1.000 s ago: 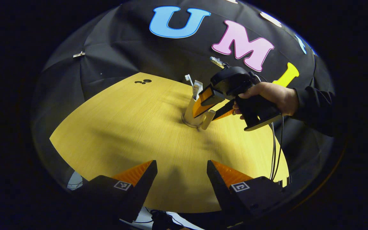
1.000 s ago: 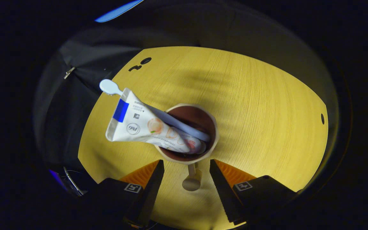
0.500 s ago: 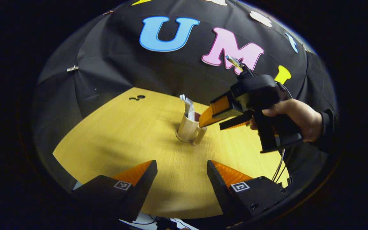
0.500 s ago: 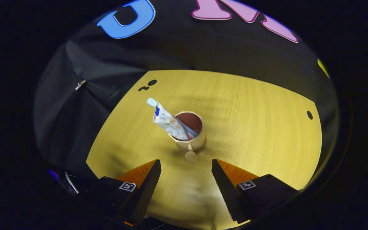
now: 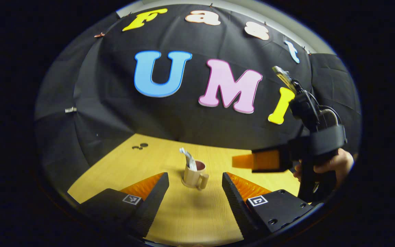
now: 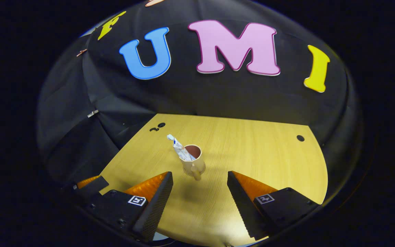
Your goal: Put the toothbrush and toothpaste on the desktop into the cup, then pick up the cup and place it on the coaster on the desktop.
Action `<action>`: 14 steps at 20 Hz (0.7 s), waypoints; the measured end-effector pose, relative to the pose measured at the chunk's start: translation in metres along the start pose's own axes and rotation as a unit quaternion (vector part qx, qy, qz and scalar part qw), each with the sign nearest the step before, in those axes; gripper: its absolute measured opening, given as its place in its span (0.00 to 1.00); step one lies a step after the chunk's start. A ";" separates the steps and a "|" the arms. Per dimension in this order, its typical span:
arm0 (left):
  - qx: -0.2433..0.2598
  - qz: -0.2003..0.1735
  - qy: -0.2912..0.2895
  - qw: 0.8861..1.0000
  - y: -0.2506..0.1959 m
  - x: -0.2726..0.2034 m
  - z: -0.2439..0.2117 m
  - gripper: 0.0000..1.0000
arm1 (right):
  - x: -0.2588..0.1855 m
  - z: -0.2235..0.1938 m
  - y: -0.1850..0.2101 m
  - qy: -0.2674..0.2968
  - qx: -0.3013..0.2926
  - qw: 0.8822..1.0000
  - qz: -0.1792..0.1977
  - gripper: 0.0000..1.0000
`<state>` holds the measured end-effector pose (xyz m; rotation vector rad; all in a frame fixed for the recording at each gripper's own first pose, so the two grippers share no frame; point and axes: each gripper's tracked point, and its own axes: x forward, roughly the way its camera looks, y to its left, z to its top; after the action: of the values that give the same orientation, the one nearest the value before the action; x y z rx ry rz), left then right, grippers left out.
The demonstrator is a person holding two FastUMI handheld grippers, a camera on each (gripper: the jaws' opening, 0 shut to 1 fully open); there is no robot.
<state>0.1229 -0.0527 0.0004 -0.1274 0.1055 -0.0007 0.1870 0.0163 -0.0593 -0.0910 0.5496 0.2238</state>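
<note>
The cup, toothpaste leaning out of it, stands on the desktop ahead of both empty, wide-apart grippers, its handle facing the nearer-looking right gripper, left gripper likewise off it.

We have pulled both grippers back and up from the cup; the right gripper, earlier right at its handle, is now well apart.
</note>
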 end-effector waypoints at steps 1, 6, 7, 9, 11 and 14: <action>-0.001 -0.001 -0.009 1.000 -0.001 -0.002 0.009 0.97 | -0.013 0.004 -0.004 -0.024 0.008 1.000 -0.006 0.98; -0.016 -0.016 -0.021 1.000 -0.011 -0.021 0.028 0.97 | -0.061 -0.033 -0.023 -0.029 0.028 0.998 -0.046 0.98; -0.015 -0.017 -0.021 1.000 -0.011 -0.027 0.029 0.97 | -0.070 -0.041 -0.025 -0.032 0.039 0.997 -0.050 0.98; -0.009 -0.022 -0.022 0.999 -0.012 -0.039 0.027 0.97 | -0.085 -0.052 -0.023 -0.050 0.066 0.995 -0.055 0.98; 0.002 -0.017 -0.029 0.999 -0.006 -0.050 0.025 0.97 | -0.094 -0.061 -0.024 -0.069 0.075 0.993 -0.067 0.98; 0.023 -0.013 -0.053 0.998 -0.005 -0.060 0.029 0.96 | -0.105 -0.077 -0.026 -0.078 0.057 0.991 -0.088 0.98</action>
<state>0.0659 -0.0536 0.0361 -0.0821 -0.0020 -0.0221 0.0672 -0.0402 -0.0693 -0.0101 0.3943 0.0268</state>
